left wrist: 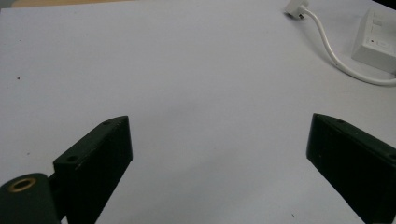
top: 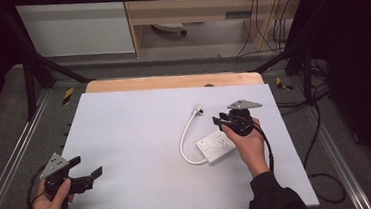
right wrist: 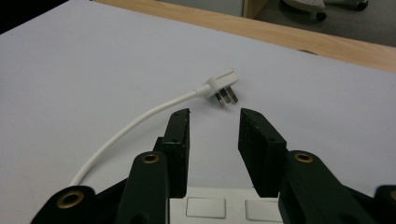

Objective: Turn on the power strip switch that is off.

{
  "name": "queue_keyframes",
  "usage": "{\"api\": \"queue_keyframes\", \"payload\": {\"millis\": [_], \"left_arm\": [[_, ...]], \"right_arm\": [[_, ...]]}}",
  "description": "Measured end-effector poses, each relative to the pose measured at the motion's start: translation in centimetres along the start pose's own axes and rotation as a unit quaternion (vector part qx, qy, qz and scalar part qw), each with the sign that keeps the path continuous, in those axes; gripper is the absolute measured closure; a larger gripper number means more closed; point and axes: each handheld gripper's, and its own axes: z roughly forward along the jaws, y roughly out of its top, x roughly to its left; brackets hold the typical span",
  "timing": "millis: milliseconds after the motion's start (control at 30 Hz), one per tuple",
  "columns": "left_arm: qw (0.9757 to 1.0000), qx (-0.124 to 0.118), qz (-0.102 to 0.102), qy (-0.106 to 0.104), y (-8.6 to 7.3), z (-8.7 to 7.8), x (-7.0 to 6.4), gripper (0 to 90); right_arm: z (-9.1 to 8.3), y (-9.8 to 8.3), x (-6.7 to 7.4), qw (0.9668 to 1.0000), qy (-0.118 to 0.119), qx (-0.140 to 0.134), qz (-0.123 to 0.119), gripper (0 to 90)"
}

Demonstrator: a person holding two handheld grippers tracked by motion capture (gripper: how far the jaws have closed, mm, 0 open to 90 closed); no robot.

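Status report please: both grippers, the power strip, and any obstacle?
Left gripper open, idle. Right gripper open above power strip, no grip yet. Plug lies just ahead; cable loops beside.

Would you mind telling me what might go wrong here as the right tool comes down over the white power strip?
1. The right tool straddles only one end of the power strip, so a lift could tip it or let it slip.
2. The cord and plug lie loose on the table and would likely drag.
3. The left tool sits open, too far away to steady anything.
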Motion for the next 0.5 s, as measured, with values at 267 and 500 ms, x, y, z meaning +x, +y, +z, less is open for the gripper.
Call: {"api": "queue_keyframes", "payload": {"millis": [267, 500], "left_arm": [[1.0, 0.005, 0.004, -0.003, 0.0, 0.2, -0.2, 7.1], [0.9999, 0.009, 0.005, -0.005, -0.1, 0.2, -0.2, 7.2]], "right_arm": [[0.0, -1.7, -0.9, 0.9999, -0.01, -0.005, 0.012, 69.5], [0.3, -2.7, -1.0, 0.9997, -0.019, -0.017, 0.006, 73.9]]}}
